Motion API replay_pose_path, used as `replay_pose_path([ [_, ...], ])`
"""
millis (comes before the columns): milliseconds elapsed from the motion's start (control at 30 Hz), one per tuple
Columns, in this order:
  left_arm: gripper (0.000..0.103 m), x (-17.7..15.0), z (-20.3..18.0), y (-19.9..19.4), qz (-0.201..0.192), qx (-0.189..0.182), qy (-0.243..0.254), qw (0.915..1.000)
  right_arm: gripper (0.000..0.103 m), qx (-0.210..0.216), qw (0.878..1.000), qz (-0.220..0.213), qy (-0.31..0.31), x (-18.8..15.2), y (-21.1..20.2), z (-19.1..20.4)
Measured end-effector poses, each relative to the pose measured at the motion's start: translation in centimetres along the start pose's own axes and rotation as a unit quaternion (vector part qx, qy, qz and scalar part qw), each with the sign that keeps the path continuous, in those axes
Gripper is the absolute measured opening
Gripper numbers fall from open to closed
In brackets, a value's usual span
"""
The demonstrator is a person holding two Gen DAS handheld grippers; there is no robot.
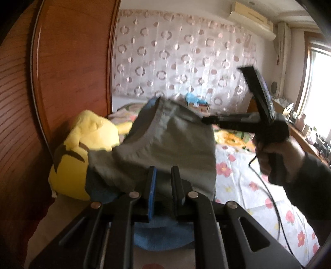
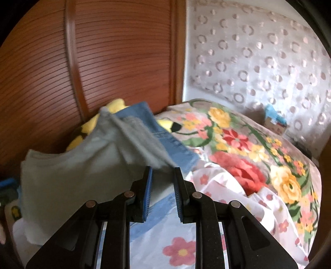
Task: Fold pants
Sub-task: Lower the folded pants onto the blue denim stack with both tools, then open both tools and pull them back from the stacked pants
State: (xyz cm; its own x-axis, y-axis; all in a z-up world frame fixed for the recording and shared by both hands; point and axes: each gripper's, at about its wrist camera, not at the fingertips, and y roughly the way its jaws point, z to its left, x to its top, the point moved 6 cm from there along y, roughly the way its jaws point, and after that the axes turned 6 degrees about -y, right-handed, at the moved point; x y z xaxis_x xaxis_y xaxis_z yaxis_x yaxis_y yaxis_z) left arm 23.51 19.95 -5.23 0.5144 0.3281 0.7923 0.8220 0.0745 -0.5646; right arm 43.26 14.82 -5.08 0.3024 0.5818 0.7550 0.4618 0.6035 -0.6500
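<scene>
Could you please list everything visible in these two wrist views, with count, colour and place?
pants: one, grey-green with a blue lining, lifted over the bed
jeans: one, blue, behind the pants, on the bed
plush toy: one, yellow with dark marks, against the wardrobe
wardrobe: one, reddish-brown wood, slatted, at left
bedding: flowered, white and beige, across the bed
curtain: one, pale with ring pattern, at the back
air conditioner: one, cream, high on the wall
window: one, bright, at right
left hand-held gripper: black, blue pad, pants cloth between its fingers
right hand-held gripper: black, blue pads, at the pants' edge; grip unclear
hand: one, dark sleeve, holding the right hand-held gripper
</scene>
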Motion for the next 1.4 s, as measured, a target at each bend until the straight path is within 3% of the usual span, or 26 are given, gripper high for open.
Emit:
replay_pose_path([
  [467,0.012,-1.5,-0.9,-1.4,0.007,0.006,0.017,0.9998,0.019,0.009,0.999,-0.039,0.015,-0.4,-6.5,2.2],
  [767,0.027,-2.1,-2.6,-5.0,-0.007,-0.013,0.040,0.9991,0.032,0.002,0.998,-0.057,0.026,-2.2,-12.5,4.8],
  [1100,0.038,-3.1,-6.2,-9.3,-0.020,-0.050,0.073,0.9959,0.047,-0.034,0.995,-0.083,0.049,-5.6,-20.3,5.9],
  [1400,0.039,-4.9,-10.8,-12.8,-0.029,-0.075,0.119,0.9896,0.062,-0.073,0.989,-0.098,0.080,-10.2,-27.2,6.5],
])
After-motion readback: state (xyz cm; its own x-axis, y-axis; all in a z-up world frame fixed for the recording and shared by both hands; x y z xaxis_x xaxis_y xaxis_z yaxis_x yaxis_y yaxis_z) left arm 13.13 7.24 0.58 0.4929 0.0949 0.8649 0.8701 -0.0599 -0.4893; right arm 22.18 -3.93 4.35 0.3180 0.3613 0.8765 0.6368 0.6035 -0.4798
